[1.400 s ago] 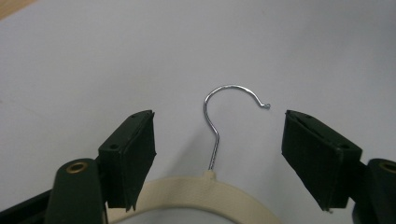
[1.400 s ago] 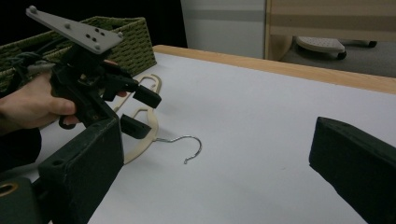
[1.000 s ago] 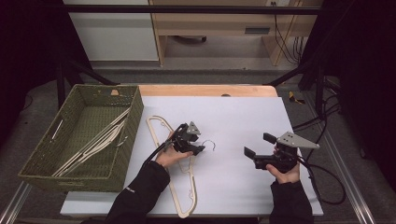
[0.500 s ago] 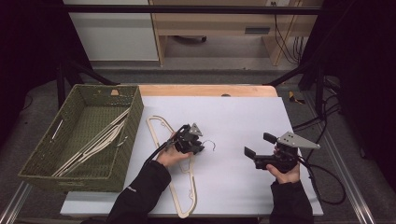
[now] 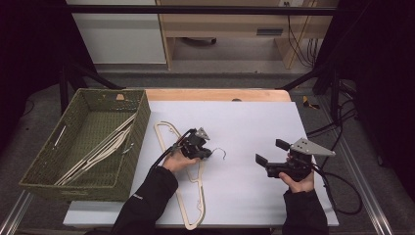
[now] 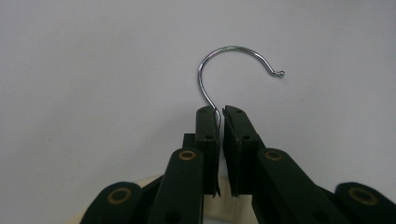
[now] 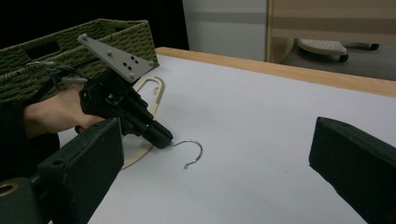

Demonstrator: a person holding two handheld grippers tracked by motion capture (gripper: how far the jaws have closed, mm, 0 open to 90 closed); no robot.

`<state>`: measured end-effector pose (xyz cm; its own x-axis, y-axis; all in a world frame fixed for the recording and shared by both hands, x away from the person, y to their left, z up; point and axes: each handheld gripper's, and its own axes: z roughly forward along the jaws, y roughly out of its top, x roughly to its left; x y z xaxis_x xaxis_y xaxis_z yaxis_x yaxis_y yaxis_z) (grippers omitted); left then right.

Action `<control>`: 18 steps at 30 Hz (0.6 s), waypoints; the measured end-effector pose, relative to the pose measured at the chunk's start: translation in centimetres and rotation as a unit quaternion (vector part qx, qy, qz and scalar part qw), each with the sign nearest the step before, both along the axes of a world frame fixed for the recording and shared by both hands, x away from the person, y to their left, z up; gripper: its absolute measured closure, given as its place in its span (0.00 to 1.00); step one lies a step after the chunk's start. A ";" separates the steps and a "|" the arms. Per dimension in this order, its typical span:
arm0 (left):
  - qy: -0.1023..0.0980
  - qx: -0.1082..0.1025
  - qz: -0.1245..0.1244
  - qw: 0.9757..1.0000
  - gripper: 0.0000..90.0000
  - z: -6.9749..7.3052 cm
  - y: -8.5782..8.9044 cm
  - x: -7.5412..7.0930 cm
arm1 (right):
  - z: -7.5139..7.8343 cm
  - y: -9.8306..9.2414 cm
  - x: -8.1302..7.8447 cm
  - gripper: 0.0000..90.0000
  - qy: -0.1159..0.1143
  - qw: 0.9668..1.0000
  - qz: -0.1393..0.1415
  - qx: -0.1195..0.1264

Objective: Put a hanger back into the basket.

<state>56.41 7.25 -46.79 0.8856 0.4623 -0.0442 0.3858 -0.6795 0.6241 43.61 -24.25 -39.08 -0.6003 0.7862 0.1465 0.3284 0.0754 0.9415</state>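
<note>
On the white table the pale wooden hanger lies flat just beside the green wicker basket, its long axis running from the far side toward the person, its metal hook pointing right toward the other hand. Since a second ago the left gripper has just been closing its jaws; they now pinch the hook's thin wire stem. The right gripper holds its jaws wide apart, well apart from the hanger. The hook is shiny chrome, curled at its tip.
</note>
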 end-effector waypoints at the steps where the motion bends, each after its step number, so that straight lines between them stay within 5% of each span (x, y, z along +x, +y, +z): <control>1: 0.000 0.001 0.000 1.000 0.94 0.0 0.0 0.0 | 0.0 0.0 0.0 0.04 0.000 1.000 0.001 0.000; 5: 0.004 0.008 -0.005 1.000 0.97 0.2 -0.1 0.1 | 0.0 0.3 0.0 0.04 0.002 1.000 0.004 0.000; 18: -0.033 0.028 -0.014 0.999 0.98 0.7 -0.2 -0.3 | -0.9 1.7 0.5 0.05 0.018 1.000 0.022 -0.010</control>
